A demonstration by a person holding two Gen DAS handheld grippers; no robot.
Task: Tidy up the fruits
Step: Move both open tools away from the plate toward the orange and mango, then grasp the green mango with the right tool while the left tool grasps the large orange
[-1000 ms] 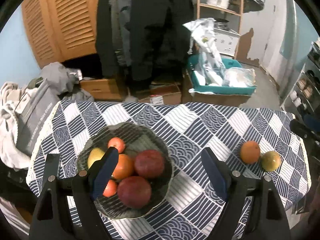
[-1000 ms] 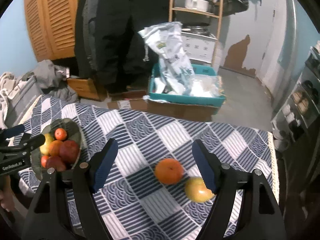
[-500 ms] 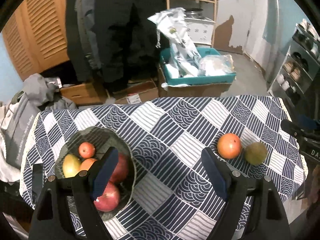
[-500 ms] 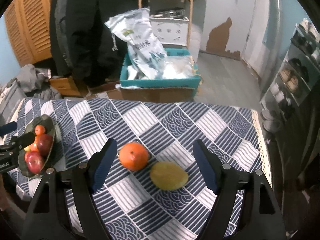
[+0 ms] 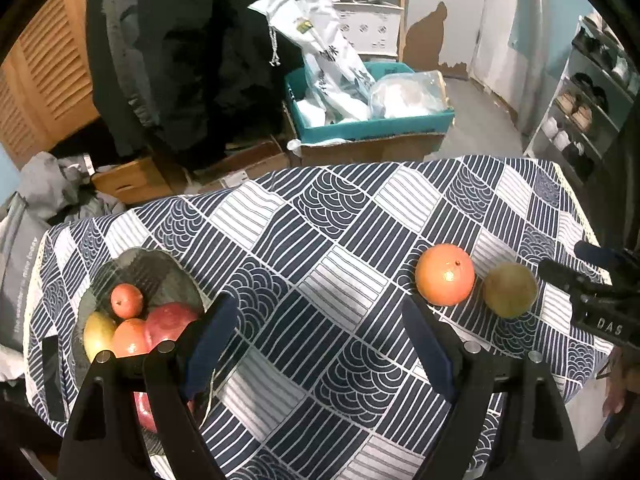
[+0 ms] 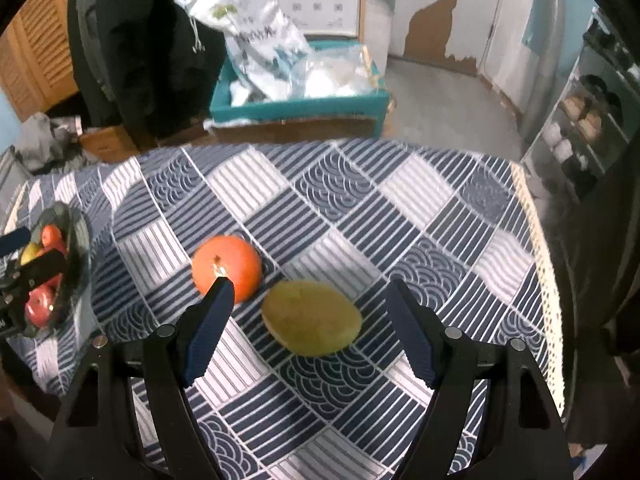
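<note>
An orange [image 5: 445, 275] [image 6: 227, 269] and a yellow-green mango [image 5: 510, 289] [image 6: 312, 318] lie side by side on the patterned tablecloth. A glass bowl [image 5: 160, 270] [image 6: 80, 236] at the table's left holds several red, orange and yellow fruits. My left gripper [image 5: 316, 318] hovers open over bare cloth between the bowl and the orange, its right fingertip near the orange. My right gripper [image 6: 310, 300] is open above the mango, which shows between its fingers without contact; its left fingertip overlaps the orange.
The table [image 5: 340, 216] ends at a fringed edge [image 6: 536, 248] on the right. Beyond the far edge stand a teal crate with plastic bags [image 5: 360, 92], cardboard boxes, hanging dark coats [image 5: 180, 48] and a shoe rack [image 5: 580, 108]. A grey bag lies at left.
The left gripper has shifted right, off the bowl, toward the orange. The right gripper has come down and rightward, so the mango now sits between its fingers. Both stayed open.
</note>
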